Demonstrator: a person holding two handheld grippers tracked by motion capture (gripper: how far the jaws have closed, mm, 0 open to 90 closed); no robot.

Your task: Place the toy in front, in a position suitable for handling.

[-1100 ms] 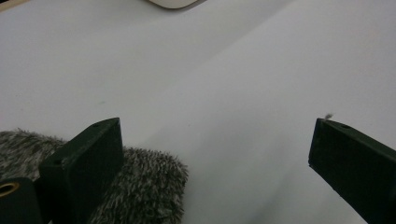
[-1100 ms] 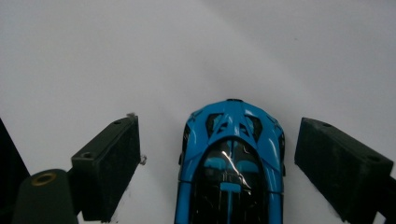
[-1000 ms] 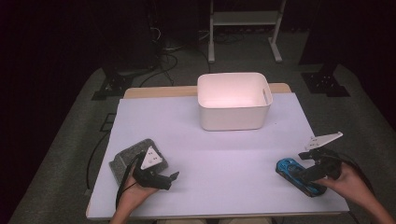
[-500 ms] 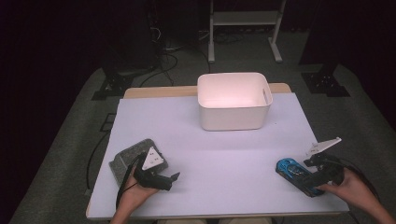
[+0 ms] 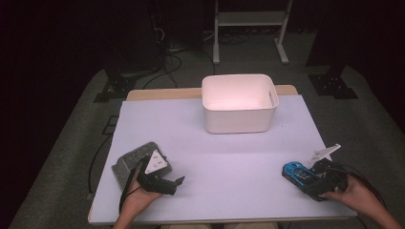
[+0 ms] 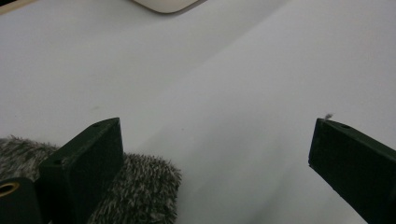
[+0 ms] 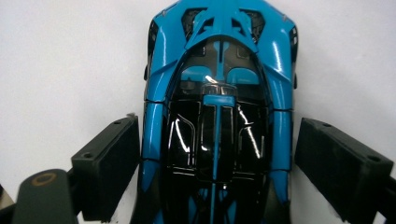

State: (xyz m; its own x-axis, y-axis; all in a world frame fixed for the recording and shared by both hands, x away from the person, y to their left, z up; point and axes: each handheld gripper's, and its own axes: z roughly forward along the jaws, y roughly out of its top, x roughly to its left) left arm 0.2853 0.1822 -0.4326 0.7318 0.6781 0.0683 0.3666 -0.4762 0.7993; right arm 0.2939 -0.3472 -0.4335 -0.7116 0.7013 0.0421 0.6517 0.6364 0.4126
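Note:
A shiny blue and black toy car [image 7: 217, 70] lies on the white table near its front right corner [image 5: 295, 171]. My right gripper [image 7: 217, 140] is open and straddles the car's rear half, with each jaw a sliver away from the car's flank. The high view shows that gripper [image 5: 313, 181] in a hand just behind the car. My left gripper [image 5: 173, 183] rests open near the front left, its jaws wide apart over bare table [image 6: 215, 135]. A grey fuzzy cloth [image 6: 140, 186] lies beside and under its left jaw [image 5: 128, 166].
A white rectangular bin [image 5: 239, 104] stands at the back middle of the table [image 5: 229, 157]; its rim shows at the top of the left gripper view [image 6: 163, 4]. Dark floor, cables and a metal stand lie beyond the table's far edge.
My right gripper has dropped slightly and slid forward over the blue car, so its jaws now flank it. The left gripper and the cloth have stayed put.

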